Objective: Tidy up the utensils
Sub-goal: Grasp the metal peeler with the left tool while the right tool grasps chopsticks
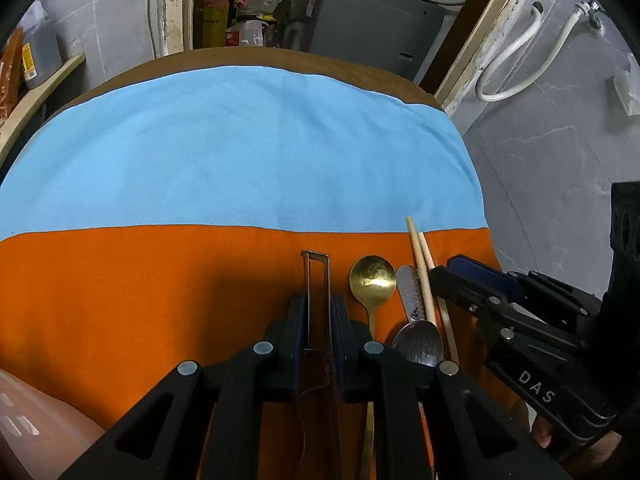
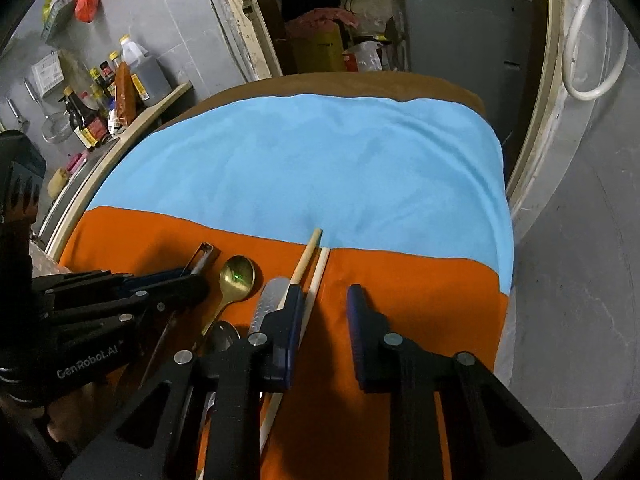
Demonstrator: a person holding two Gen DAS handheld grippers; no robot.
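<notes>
Five utensils lie side by side on the orange cloth (image 1: 140, 300) that covers the near part of the desk, with a light blue cloth (image 1: 240, 152) spread over the far part. Furthest left is a peeler (image 1: 316, 280), a thin metal frame with a narrow slot and a dark reddish handle. Just beside it lies a gold spoon (image 1: 373, 280), its round bowl shining and pointing away. Next comes a silver utensil with a scale pattern (image 1: 410, 292) on its flat end, and a dark spoon (image 1: 420, 342) whose bowl lies near the camera. A pair of pale wooden chopsticks (image 1: 420, 256) lies at the right of the row, their tips reaching the seam of the two cloths.

The left tongs (image 1: 318, 320) are narrow and clamp the peeler's frame between their blue pads. The right tongs (image 2: 322, 312) are partly open, with nothing gripped; one finger (image 2: 290, 320) rests over the chopsticks and the other (image 2: 360, 320) stands on bare orange cloth to the right.

A shelf (image 2: 152, 112) beside the desk carries sauce bottles (image 2: 86, 120) and a large jug of dark liquid (image 2: 142, 72).
</notes>
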